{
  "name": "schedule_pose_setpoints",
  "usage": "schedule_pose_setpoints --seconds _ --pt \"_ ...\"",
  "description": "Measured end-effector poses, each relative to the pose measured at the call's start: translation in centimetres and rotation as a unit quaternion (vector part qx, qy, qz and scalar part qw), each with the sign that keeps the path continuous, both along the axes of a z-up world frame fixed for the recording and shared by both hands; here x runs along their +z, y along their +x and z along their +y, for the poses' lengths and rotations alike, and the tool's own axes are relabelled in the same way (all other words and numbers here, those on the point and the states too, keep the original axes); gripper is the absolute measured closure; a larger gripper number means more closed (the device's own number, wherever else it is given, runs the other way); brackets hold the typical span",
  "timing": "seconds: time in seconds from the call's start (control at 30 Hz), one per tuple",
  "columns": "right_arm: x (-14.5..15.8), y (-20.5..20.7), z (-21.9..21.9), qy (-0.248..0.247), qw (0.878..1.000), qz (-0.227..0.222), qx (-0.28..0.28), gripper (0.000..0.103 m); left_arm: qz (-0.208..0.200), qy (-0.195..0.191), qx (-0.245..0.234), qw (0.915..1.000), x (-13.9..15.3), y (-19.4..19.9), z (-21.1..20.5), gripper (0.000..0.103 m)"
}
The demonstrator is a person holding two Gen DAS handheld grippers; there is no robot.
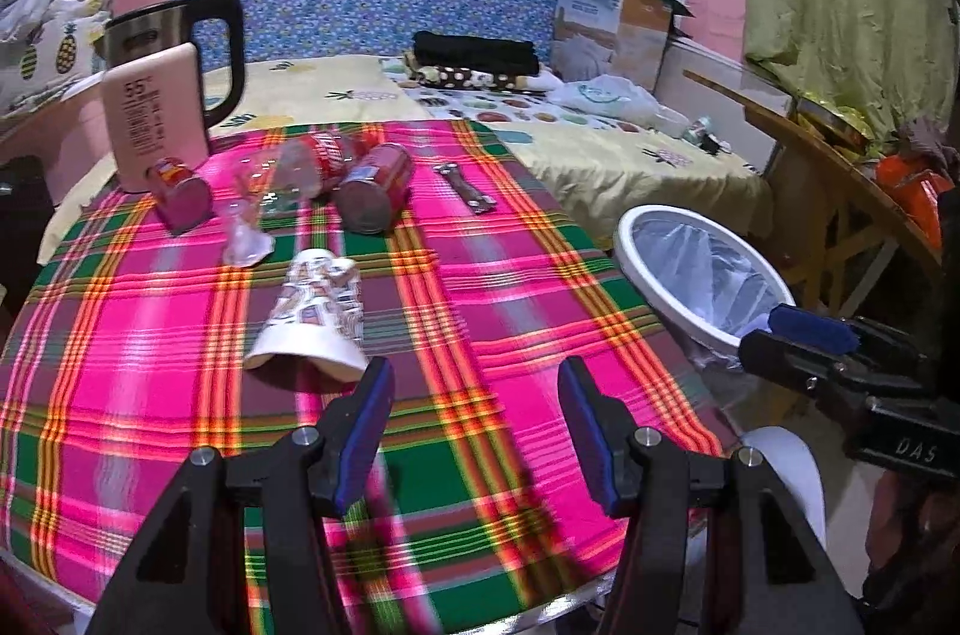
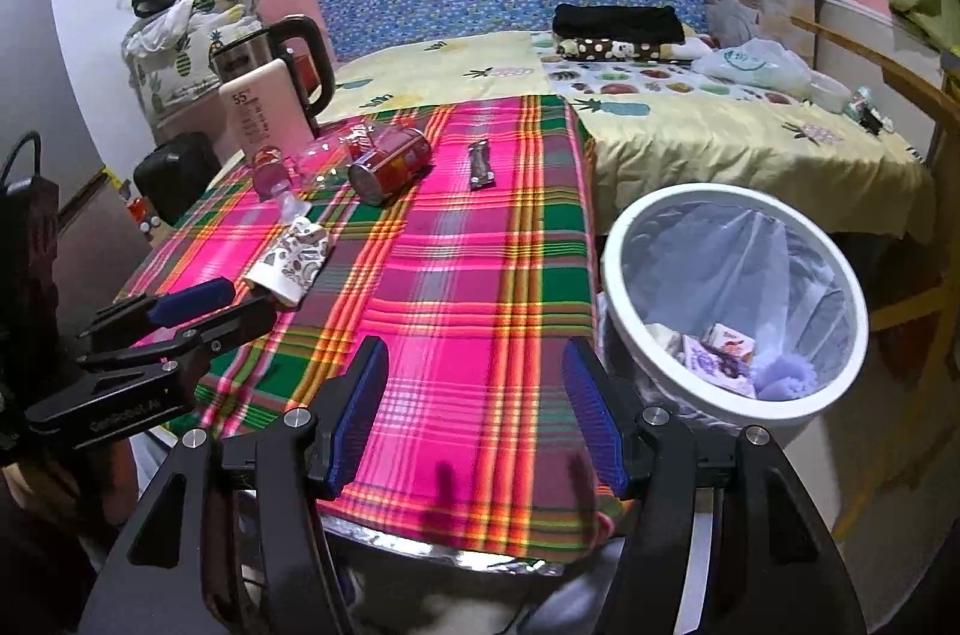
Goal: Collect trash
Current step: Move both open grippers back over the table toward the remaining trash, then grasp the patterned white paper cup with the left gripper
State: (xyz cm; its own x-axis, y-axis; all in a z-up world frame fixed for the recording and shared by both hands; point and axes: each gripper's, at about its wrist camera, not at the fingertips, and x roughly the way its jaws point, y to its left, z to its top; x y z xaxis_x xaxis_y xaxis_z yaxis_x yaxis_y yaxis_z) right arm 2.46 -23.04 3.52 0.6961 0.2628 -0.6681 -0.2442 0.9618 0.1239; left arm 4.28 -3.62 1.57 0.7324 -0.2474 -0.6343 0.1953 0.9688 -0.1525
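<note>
A crushed white patterned paper cup (image 1: 312,320) lies on the plaid tablecloth (image 1: 480,311), just ahead and left of my open, empty left gripper (image 1: 474,389). Farther back lie a red can (image 1: 375,191), a clear plastic bottle with a red label (image 1: 300,170), a small pink can (image 1: 180,197) and crumpled clear plastic (image 1: 246,245). The white trash bin (image 2: 735,299), lined with a clear bag, stands right of the table and holds cartons. My right gripper (image 2: 474,371) is open and empty over the table's near edge, left of the bin. The cup (image 2: 291,263) also shows in the right wrist view.
A kettle (image 1: 180,53) and a pink bottle (image 1: 153,119) stand at the table's back left. A metal tool (image 1: 465,188) lies at the back of the cloth. A bed (image 2: 720,125) with clothes and bags lies behind. A wooden table (image 1: 840,191) stands at the right.
</note>
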Motion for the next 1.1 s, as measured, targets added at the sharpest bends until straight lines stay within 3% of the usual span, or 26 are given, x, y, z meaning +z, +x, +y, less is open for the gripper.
schedule_pose_setpoints --seconds 0.33,0.4,0.63,0.9,0.97,1.1 --pt "-0.2 1.8 1.6 0.024 0.999 0.005 0.032 0.041 0.009 0.001 0.064 0.9979 -0.3 1.6 3.9 0.041" --pt "-0.3 2.3 2.0 0.022 0.999 0.007 0.038 0.041 0.011 0.005 0.068 0.9976 -0.5 2.3 4.3 0.036" --pt "-0.4 4.0 3.0 0.018 0.998 0.017 0.056 0.041 0.032 0.031 0.074 0.9962 -2.0 5.5 4.9 0.031" --pt "-0.3 6.0 3.6 0.021 0.998 0.016 0.057 0.041 0.07 0.036 0.071 0.9944 -4.6 8.5 5.1 0.03" --pt "-0.3 6.6 3.9 0.021 0.998 0.017 0.058 0.041 0.086 0.036 0.071 0.9931 -5.4 8.9 5.2 0.036" --pt "-0.6 7.7 4.4 0.02 0.998 0.023 0.059 0.041 0.074 0.025 0.071 0.9944 -5.3 8.4 5.8 0.049"
